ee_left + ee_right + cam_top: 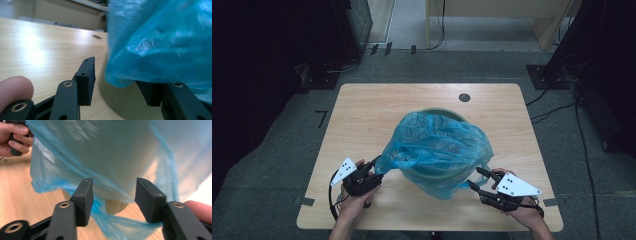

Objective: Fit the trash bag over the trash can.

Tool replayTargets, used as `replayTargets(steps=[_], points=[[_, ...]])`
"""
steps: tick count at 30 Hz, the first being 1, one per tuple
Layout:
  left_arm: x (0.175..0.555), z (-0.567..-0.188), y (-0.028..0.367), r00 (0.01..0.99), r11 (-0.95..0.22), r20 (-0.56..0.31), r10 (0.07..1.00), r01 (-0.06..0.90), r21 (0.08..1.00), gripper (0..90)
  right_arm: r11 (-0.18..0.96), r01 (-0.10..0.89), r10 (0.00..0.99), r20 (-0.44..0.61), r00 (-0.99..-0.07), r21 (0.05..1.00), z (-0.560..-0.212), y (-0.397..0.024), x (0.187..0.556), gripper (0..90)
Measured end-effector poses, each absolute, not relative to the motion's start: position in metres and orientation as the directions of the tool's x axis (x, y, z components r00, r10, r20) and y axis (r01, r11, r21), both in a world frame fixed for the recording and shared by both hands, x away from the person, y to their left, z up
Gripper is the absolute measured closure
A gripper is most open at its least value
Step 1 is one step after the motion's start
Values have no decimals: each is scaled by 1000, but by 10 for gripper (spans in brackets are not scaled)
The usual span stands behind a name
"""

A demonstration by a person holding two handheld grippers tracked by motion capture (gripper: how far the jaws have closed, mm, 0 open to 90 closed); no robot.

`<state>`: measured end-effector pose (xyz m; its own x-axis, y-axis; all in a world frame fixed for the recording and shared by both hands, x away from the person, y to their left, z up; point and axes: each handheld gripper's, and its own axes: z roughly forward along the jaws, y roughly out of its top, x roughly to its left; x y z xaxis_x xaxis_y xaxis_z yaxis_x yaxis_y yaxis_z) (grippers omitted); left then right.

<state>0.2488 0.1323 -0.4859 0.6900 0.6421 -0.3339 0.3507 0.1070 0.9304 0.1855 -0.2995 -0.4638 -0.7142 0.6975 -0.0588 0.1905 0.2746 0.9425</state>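
From above, a blue plastic bag [437,150] lies draped over a green bin [439,172] near the middle of a wooden table [362,115]. The left gripper [374,170] sits at the bag's left edge, the right gripper [479,179] at its lower right corner, each held in a hand at the table's near side.

Along the left gripper [117,82], the jaws stand apart and grip nothing; the bag [162,42] hangs just above the right-hand jaw, the bin's wall [120,102] showing below between them.

Along the right gripper [112,202], the jaws stand released, with loose bag film [110,217] trailing between them, unpinched. The bin [112,165] shows through the bag, and the other hand [12,137] shows at top left.
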Motion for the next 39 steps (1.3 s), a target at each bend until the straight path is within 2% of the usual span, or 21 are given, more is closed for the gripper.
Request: replayTargets(steps=[3,5,7,11,13,19,22,28,34,36,39], points=[[246,-482,131,733,71,-302,610,329,942,438,288,181,693,-74,-718,941,-462,-294,184,427],[247,-480,132,732,78,-310,607,334,939,359,289,178,700,-81,-709,941,-461,-292,184,412],[246,-479,131,731,88,-308,609,324,942,318,297,188,726,-93,-681,936,-461,-289,185,398],[241,-474,127,726,81,-255,638,266,960,315,310,202,751,-109,-651,929,-461,-284,187,395],[240,-472,127,716,100,-252,651,248,964,333,320,192,739,-118,-663,928,-459,-282,185,393],[242,-467,127,636,142,-268,724,243,960,657,338,126,675,-147,-723,933,-445,-284,176,405],[243,-462,125,624,170,-287,727,242,955,729,336,95,648,-157,-745,937,-439,-284,171,414],[239,-448,118,652,164,-253,715,195,967,747,299,34,601,-160,-783,954,-425,-283,162,512],[241,-440,117,657,166,-243,713,179,970,742,198,-18,582,-132,-803,980,-403,-285,153,518],[241,-438,117,660,167,-243,711,178,970,741,160,-35,601,-126,-790,986,-395,-285,151,518],[241,-436,116,662,162,-234,712,170,972,722,124,-54,681,-124,-722,991,-386,-283,156,528]])
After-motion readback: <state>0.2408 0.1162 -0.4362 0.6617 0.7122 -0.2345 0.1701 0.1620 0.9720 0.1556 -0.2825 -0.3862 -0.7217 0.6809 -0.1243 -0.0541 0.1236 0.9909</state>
